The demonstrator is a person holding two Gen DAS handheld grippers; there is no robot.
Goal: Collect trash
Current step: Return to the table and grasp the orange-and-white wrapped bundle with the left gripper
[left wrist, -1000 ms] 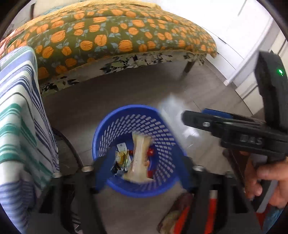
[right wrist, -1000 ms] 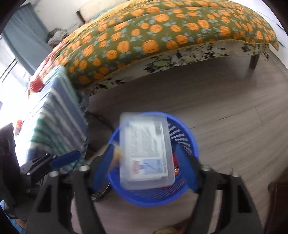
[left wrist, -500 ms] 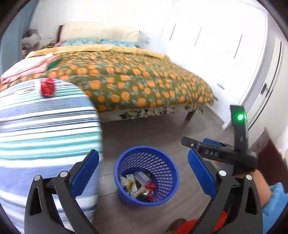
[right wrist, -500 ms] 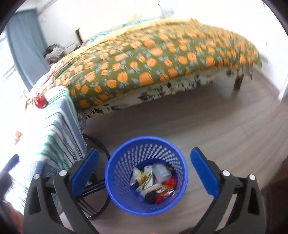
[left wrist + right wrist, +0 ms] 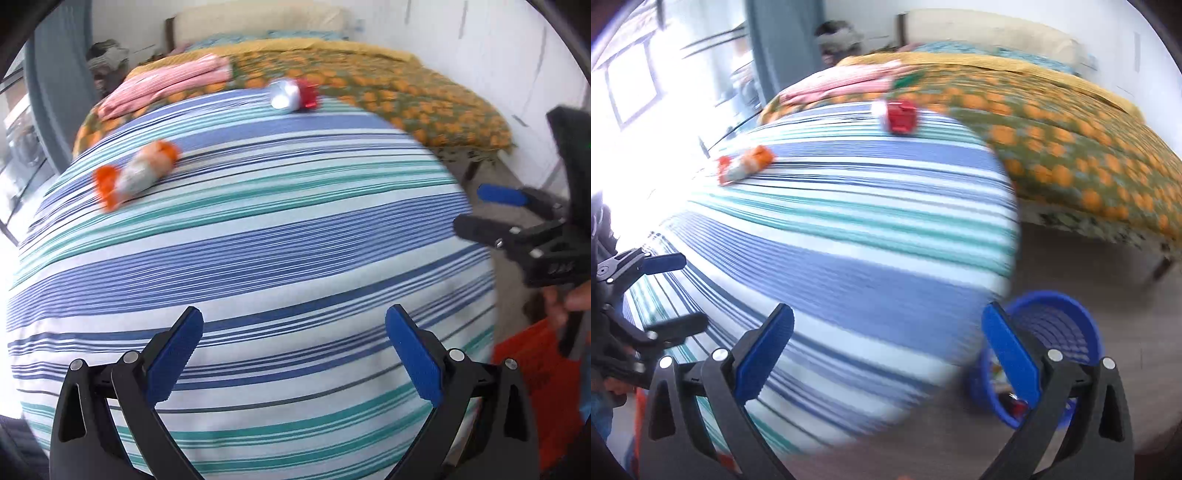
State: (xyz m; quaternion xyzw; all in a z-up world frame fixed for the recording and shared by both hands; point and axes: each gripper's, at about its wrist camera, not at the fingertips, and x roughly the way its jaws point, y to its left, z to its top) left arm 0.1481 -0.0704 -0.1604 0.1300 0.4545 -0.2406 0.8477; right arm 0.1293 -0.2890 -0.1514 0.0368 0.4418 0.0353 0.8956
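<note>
An orange and silver wrapper (image 5: 135, 175) lies on the striped tablecloth (image 5: 258, 240), far left. A red and silver wrapper (image 5: 293, 95) lies at the table's far edge. Both show in the right wrist view, the orange wrapper (image 5: 744, 165) and the red wrapper (image 5: 899, 114). The blue trash basket (image 5: 1060, 332) stands on the floor right of the table, holding trash. My left gripper (image 5: 293, 354) is open and empty above the table's near part. My right gripper (image 5: 886, 354) is open and empty over the table's right edge; it also shows in the left wrist view (image 5: 491, 210).
A bed with an orange-patterned cover (image 5: 1071, 147) stands behind the table. Folded pink cloth (image 5: 166, 81) lies on it. A window (image 5: 631, 85) is at the left. White cupboards (image 5: 498, 55) line the right wall. Wood floor (image 5: 1089, 266) lies between bed and basket.
The clear plastic box left my right gripper and lies in the basket. Both grippers opened wide and rose from the basket up over the striped table.
</note>
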